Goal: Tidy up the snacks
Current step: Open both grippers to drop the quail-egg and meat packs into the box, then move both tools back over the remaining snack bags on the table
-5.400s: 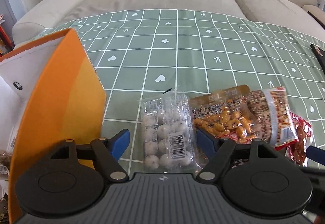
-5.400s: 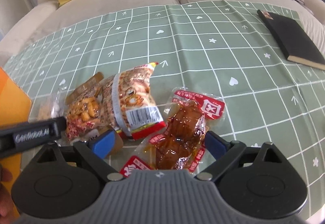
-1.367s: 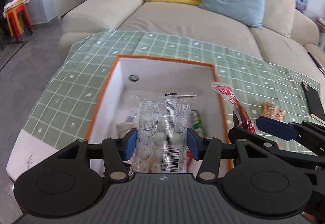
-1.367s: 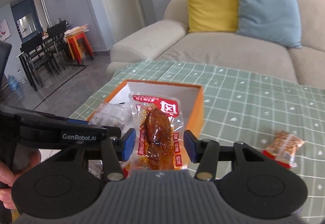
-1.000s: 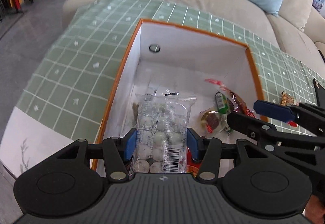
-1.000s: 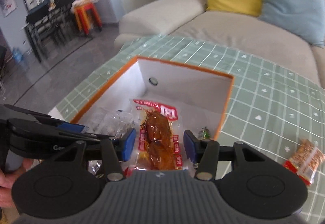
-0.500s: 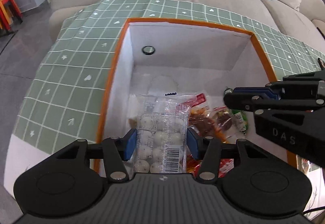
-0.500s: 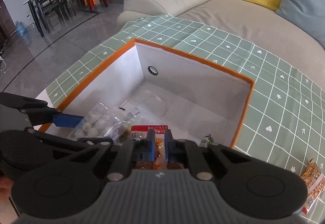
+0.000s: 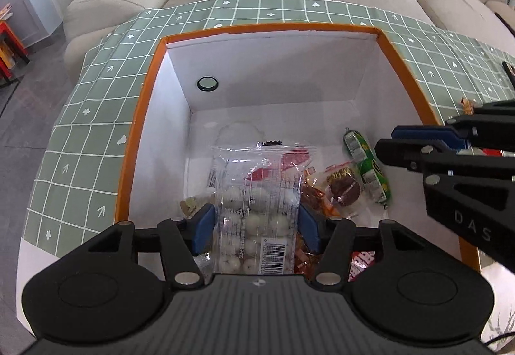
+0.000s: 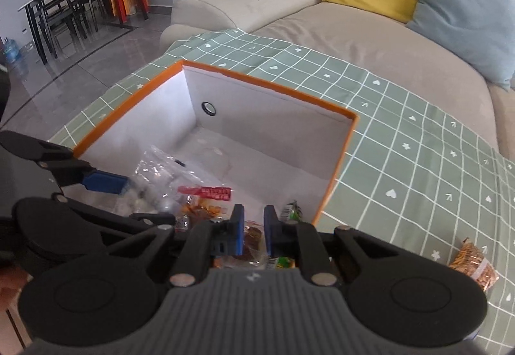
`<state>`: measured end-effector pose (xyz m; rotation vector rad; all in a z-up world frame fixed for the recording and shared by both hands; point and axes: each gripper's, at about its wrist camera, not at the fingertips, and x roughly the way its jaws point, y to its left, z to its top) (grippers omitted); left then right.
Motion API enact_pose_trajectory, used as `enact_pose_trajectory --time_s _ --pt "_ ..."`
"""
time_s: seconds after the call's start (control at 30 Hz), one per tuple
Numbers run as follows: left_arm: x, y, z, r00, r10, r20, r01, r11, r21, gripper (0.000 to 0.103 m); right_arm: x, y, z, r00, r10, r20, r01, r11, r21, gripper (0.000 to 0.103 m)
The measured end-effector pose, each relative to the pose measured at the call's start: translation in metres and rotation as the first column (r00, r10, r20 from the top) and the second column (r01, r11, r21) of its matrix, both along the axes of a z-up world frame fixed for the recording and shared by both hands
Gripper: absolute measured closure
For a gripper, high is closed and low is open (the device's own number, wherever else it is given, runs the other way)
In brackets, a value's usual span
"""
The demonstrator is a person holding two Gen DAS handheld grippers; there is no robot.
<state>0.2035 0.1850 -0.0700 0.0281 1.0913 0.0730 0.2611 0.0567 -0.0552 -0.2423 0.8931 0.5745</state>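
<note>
Snacks lie piled in the orange-rimmed box (image 9: 138, 116) on the green checked worktop (image 10: 402, 142). Over it, the left tool (image 9: 256, 223) is spreading its blue pads (image 9: 202, 224), the clear bag of white balls (image 9: 257, 210) between them and hanging into the box. The right tool (image 10: 252, 234) hovers beside it with pads drawn together, gripping nothing. One orange snack packet (image 10: 473, 263) lies out on the cloth, well apart from the box.
</note>
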Motion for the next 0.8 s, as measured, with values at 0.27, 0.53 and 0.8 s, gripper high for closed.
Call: enact_pose_trajectory --time_s 0.27,0.53,0.8 --pt "-0.008 -0.015 0.009 0.999 -0.034 0.011 0.033 0.999 0.039 0.026 -0.008 -0.014 0.010 1.000 -0.027 0.017 0.026 0.999 0.018 0.085" --pt "-0.019 -0.030 0.029 0.997 -0.047 0.061 0.042 0.995 0.090 0.022 -0.025 -0.031 0.034 0.996 -0.047 0.072 0.043 0.997 0.057 0.066" --pt "-0.042 -0.054 0.061 0.979 -0.050 0.195 0.034 0.996 0.083 0.022 -0.045 -0.068 0.051 0.981 -0.144 0.132 0.135 0.988 0.076 0.061"
